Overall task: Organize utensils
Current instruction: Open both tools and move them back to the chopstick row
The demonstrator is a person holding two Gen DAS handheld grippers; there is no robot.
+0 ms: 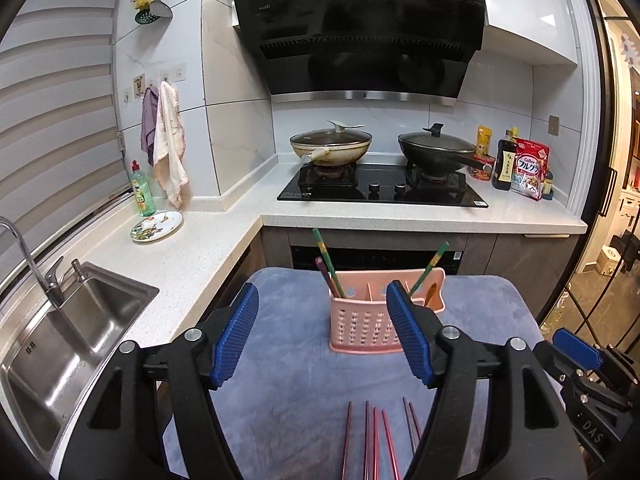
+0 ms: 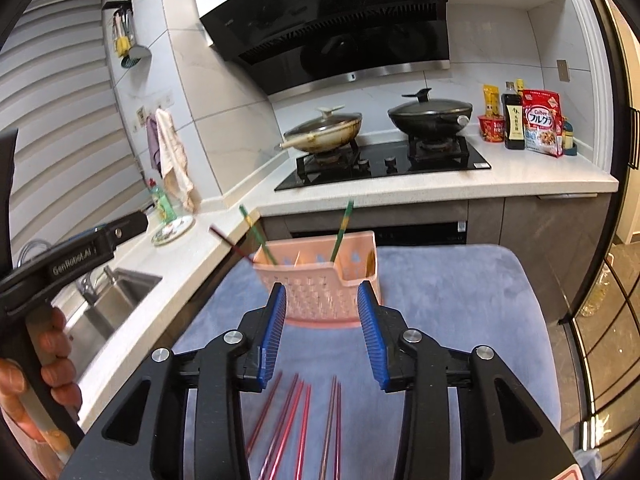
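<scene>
On the grey mat (image 1: 472, 308): pink caddy (image 1: 362, 326), upright, holding green chopsticks (image 1: 328, 260) and one dark red stick.
Loose chopsticks (image 1: 372, 444): red, flat on the mat, nearer the cameras than the caddy; lower ends cut off by the frame edge.
Left gripper (image 1: 322, 334): jaws released, nothing between them; caddy seen beyond the gap.
Right gripper (image 2: 323, 330): jaws released, narrower gap, empty.
Hand (image 2: 44, 364): clasps the left gripper handle; handle print "GenRobot.AI".
Hood (image 1: 360, 36): "19" badge legible; brand mark too small to read.
Cereal bag (image 1: 530, 168): "Calbee" with Japanese script.
Bottle (image 1: 505, 162): label characters unreadable.
Caddy contents: far right compartment shows a brown item, unidentifiable.
Right-wrist view: chopsticks blurred.
</scene>
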